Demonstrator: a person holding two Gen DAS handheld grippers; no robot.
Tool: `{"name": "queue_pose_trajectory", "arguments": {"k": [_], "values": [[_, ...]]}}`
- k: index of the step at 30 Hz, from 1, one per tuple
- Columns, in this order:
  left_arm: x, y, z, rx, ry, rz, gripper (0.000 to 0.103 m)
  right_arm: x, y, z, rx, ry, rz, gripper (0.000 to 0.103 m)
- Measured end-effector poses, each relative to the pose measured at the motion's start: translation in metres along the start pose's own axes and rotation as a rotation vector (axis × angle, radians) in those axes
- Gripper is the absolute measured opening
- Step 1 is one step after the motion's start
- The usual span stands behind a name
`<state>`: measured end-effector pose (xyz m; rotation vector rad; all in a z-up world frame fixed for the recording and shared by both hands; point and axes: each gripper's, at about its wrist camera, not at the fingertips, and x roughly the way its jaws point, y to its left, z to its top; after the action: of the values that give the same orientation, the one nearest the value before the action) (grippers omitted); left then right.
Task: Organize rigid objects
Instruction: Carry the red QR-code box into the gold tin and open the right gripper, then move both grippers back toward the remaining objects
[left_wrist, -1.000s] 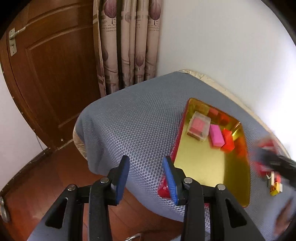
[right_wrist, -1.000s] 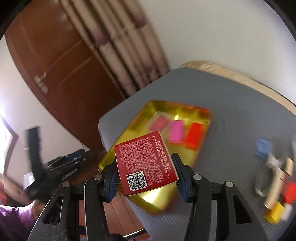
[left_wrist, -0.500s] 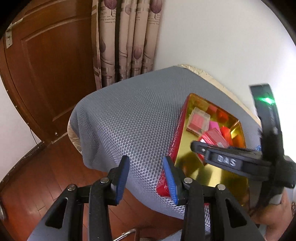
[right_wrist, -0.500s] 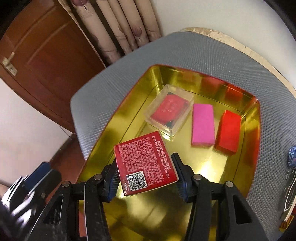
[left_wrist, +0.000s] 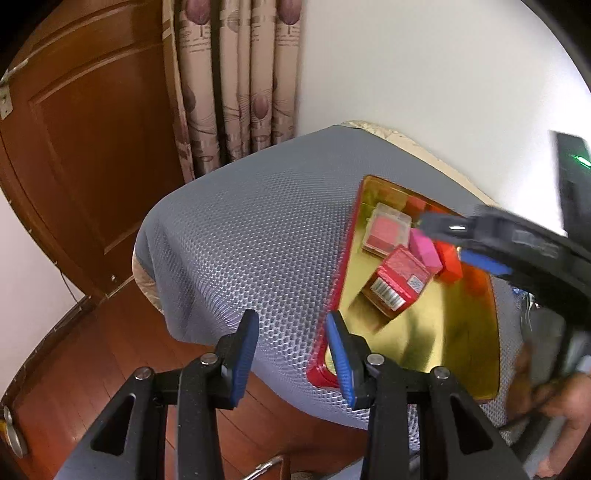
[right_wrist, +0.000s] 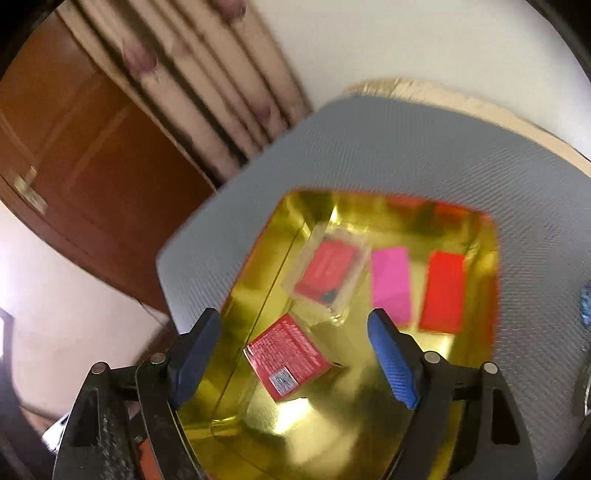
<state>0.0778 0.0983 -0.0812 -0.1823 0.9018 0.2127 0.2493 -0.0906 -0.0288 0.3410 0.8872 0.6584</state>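
A gold tray with a red outer wall (right_wrist: 332, 424) (left_wrist: 436, 332) sits on a grey mesh-covered table. In it lie a clear case with red contents (right_wrist: 328, 273) (left_wrist: 386, 230), a pink block (right_wrist: 391, 284) (left_wrist: 426, 247) and a red block (right_wrist: 443, 291) (left_wrist: 448, 258). A red printed box (right_wrist: 288, 358) (left_wrist: 399, 280) lies tilted on the tray floor. My right gripper (right_wrist: 293, 314) (left_wrist: 454, 243) hovers over it, its jaws opening, and the pads are off the box. My left gripper (left_wrist: 291, 319) stays open and holds nothing, near the tray's near-left corner.
The grey mesh cloth (left_wrist: 258, 240) drops off at its near-left edge to a wooden floor (left_wrist: 92, 369). A brown door (left_wrist: 92, 147) and curtain (left_wrist: 236, 74) stand behind it. A blue item (right_wrist: 585, 302) lies right of the tray. A person's hand (left_wrist: 565, 398) is at lower right.
The right gripper has spread its fingers and let go of the red box, which now lies on the tray floor. It also shifted over the tray. The left gripper stayed put.
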Motion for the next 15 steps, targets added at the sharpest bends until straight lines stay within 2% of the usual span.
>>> {"name": "queue_pose_trajectory", "arguments": {"k": [2, 5, 6, 11, 15], "values": [[-0.003, -0.004, -0.001, 0.021, -0.013, 0.007, 0.039, -0.030, -0.014, -0.011, 0.008, -0.070, -0.021, 0.079], [-0.009, -0.011, -0.004, 0.059, -0.036, 0.010, 0.039, -0.076, -0.042, -0.038, 0.003, -0.156, -0.136, 0.080], [-0.010, -0.011, -0.004, 0.069, -0.039, 0.010, 0.039, -0.089, -0.054, -0.046, 0.008, -0.178, -0.178, 0.083], [-0.017, -0.028, -0.009, 0.135, -0.067, 0.026, 0.039, -0.151, -0.134, -0.097, 0.040, -0.239, -0.490, 0.089], [-0.022, -0.048, -0.018, 0.215, -0.096, 0.045, 0.039, -0.197, -0.203, -0.133, 0.098, -0.266, -0.723, 0.089]]}}
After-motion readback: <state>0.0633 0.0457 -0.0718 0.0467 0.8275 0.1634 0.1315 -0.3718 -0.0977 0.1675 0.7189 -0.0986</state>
